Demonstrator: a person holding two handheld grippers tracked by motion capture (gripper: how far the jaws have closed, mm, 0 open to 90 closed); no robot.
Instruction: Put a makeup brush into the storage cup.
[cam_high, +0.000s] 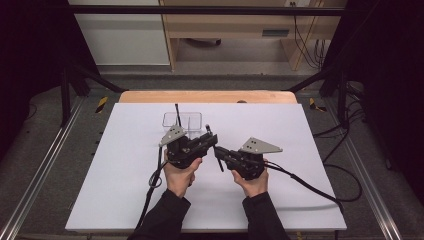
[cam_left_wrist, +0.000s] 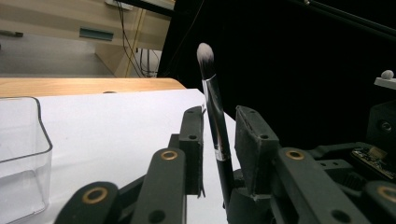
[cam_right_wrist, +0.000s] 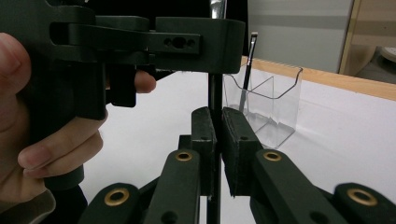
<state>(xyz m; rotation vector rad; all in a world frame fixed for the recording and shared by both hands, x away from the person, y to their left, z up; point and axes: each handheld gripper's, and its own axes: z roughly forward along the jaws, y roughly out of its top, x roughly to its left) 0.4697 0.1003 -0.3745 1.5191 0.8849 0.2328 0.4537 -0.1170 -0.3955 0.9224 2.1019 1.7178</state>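
right tongs clamp brush | left tongs gape around it | clear box behind

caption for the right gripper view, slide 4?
Right gripper clamps a makeup brush's black handle upright, left gripper just above it, clear plastic organizer behind on the white table.

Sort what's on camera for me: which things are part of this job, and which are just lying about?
In the job:
makeup brush
right tongs, shut on its handle
left tongs, around its ferrule
clear divided holder

Lying about:
wooden furniture
floor cables
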